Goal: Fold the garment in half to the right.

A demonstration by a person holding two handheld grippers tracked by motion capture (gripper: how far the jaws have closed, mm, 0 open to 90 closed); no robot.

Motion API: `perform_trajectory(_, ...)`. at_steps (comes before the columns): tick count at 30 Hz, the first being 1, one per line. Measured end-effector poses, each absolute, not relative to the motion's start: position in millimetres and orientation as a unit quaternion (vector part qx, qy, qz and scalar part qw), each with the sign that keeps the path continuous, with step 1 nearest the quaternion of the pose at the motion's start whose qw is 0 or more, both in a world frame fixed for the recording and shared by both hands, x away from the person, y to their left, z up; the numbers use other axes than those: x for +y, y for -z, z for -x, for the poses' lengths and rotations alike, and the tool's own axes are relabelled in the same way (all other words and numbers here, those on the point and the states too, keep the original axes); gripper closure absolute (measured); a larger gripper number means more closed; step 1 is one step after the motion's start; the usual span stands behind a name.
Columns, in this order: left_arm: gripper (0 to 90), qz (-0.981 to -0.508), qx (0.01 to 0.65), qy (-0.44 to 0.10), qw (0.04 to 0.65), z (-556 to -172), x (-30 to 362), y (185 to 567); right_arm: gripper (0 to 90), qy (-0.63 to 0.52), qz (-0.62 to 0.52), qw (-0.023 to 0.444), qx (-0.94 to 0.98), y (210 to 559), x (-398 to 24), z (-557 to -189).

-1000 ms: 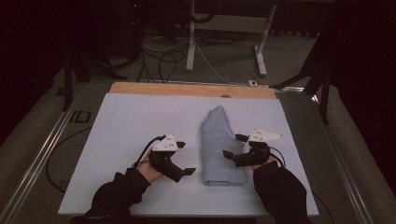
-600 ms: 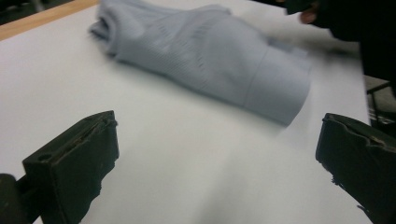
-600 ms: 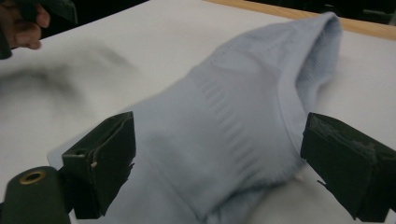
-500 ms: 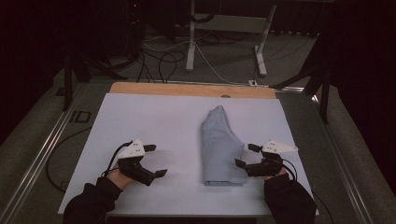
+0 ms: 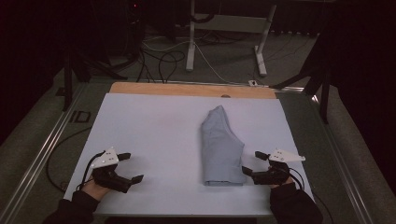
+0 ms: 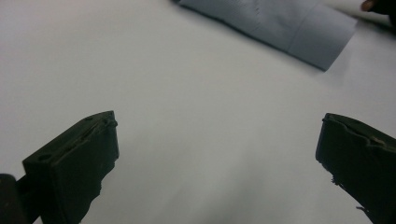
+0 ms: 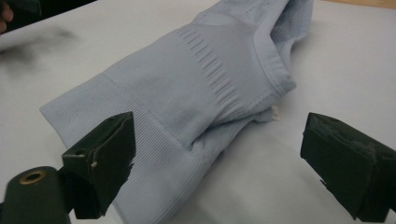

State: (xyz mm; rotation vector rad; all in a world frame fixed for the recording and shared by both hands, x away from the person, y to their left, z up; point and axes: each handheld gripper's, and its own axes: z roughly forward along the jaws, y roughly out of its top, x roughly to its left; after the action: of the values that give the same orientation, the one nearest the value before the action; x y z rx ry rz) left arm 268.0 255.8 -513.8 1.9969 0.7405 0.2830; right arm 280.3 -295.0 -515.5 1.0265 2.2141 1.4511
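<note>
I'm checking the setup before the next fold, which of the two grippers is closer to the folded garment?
The right gripper: its open jaws sit right at the light blue folded garment. The left gripper is well apart, over bare table.

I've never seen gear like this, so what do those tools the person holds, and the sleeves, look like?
Each is a black hand-held gripper with two blocky jaws. The left hand-held gripper and the right hand-held gripper each carry a pale three-cornered plate on top, and a thin dark cable trails from each. The jaw pads look matte, with worn, chipped edges. The person wears dark long sleeves.
</note>
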Motion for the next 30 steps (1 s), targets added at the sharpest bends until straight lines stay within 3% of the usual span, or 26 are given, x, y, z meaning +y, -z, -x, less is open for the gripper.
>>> perform_trajectory(18,0.1,-0.799,0.358,-0.129,0.465,-251,296,530,10.6,-0.490,-0.388,0.161,0.764,524,-304,-265)
perform_trajectory(30,0.2,-0.794,0.356,-0.138,0.472,-248,293,528,10.6,-0.485,-0.394,0.166,0.763,525,-305,-267)
